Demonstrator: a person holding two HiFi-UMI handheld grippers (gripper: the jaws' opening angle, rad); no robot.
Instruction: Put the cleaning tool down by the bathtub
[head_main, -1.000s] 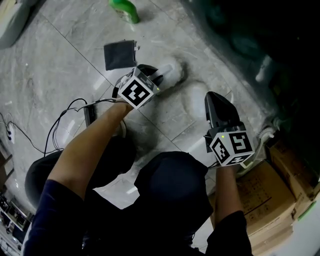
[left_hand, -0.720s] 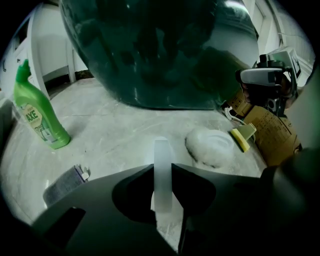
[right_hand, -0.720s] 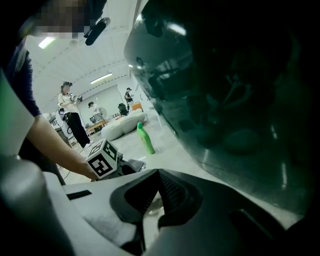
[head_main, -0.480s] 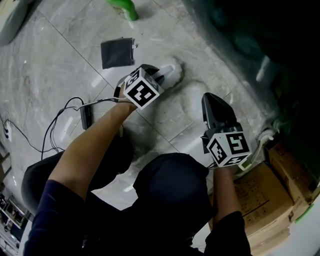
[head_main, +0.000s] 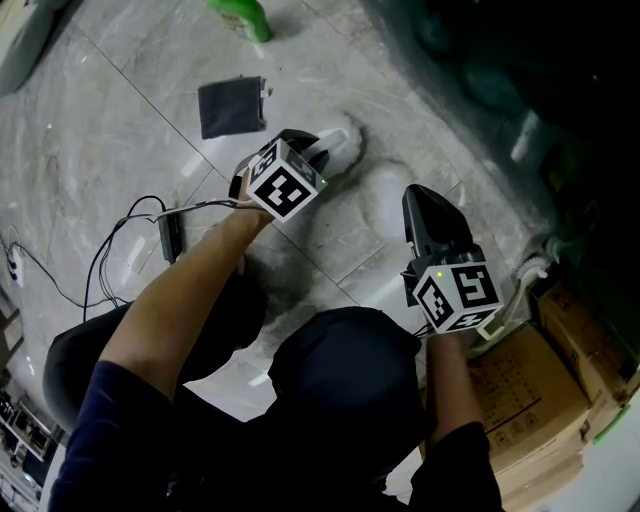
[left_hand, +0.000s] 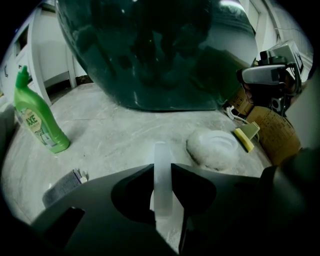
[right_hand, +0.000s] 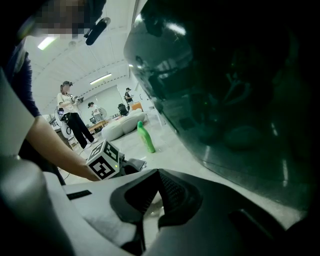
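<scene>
My left claw (head_main: 316, 150) pinches the tool (left_hand: 161, 152) by its white handle, jaws just easing open. The tool sits low beside the tub (left_hand: 150, 55). I'd open wide, then back straight off.

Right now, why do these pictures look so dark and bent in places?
Head view: the tub sinks into near black while the floor is bright. Left gripper view: the wide lens bows everything, the corners go black, the near tool is soft. Right gripper view: bright glare on the tub, mosaic top left.
</scene>
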